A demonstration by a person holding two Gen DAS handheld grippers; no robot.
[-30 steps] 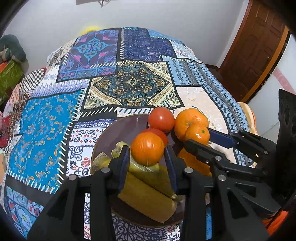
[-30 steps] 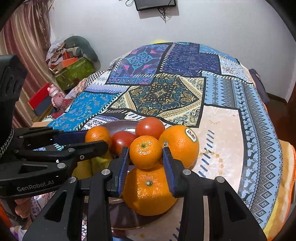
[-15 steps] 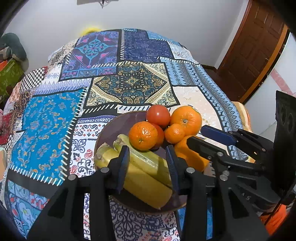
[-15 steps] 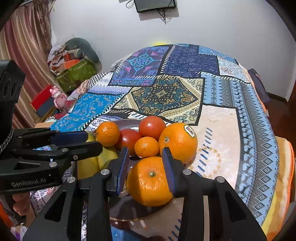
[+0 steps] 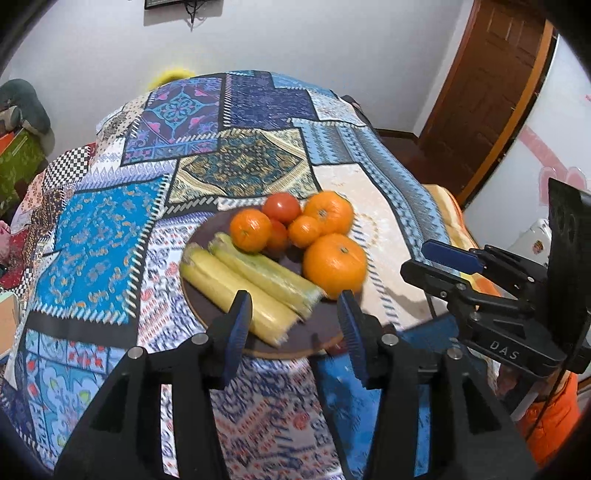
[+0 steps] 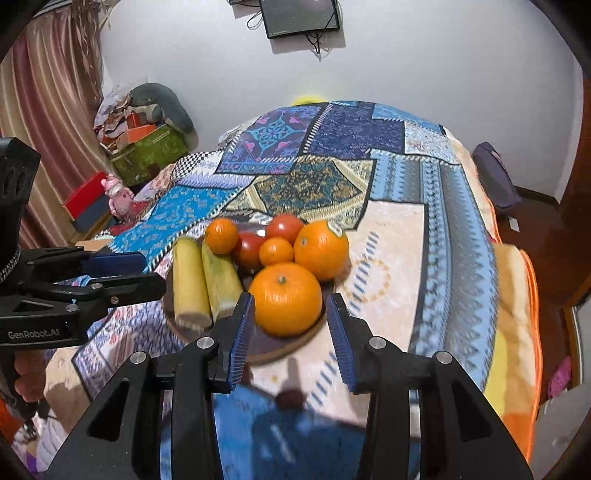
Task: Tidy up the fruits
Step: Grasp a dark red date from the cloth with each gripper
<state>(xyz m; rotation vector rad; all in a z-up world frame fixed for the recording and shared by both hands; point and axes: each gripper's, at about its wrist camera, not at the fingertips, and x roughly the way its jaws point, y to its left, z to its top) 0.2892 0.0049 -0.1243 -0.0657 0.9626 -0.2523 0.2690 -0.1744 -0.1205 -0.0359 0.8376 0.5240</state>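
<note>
A dark round plate (image 5: 317, 338) (image 6: 280, 349) lies on the patchwork bedspread. It holds two yellow-green bananas (image 5: 240, 284) (image 6: 201, 280), two red tomatoes (image 5: 282, 206) (image 6: 285, 227), two large oranges (image 5: 334, 260) (image 6: 285, 297) and two small tangerines (image 5: 250, 229) (image 6: 276, 251). My left gripper (image 5: 293, 325) is open and empty, raised before the plate's near rim. My right gripper (image 6: 290, 332) is open and empty, behind the nearest large orange. Each gripper shows in the other's view, the right one (image 5: 454, 266) and the left one (image 6: 122, 273).
The patchwork bedspread (image 5: 110, 236) covers a bed. A brown door (image 5: 491, 92) stands at the right. Boxes and clutter (image 6: 147, 144) sit by the curtain at the left, with a pink toy (image 6: 118, 199). A screen (image 6: 299, 16) hangs on the wall.
Both grippers let go of their tangerines, which now rest on the plate, and pulled back and up from the fruit. Their jaws are wider apart.
</note>
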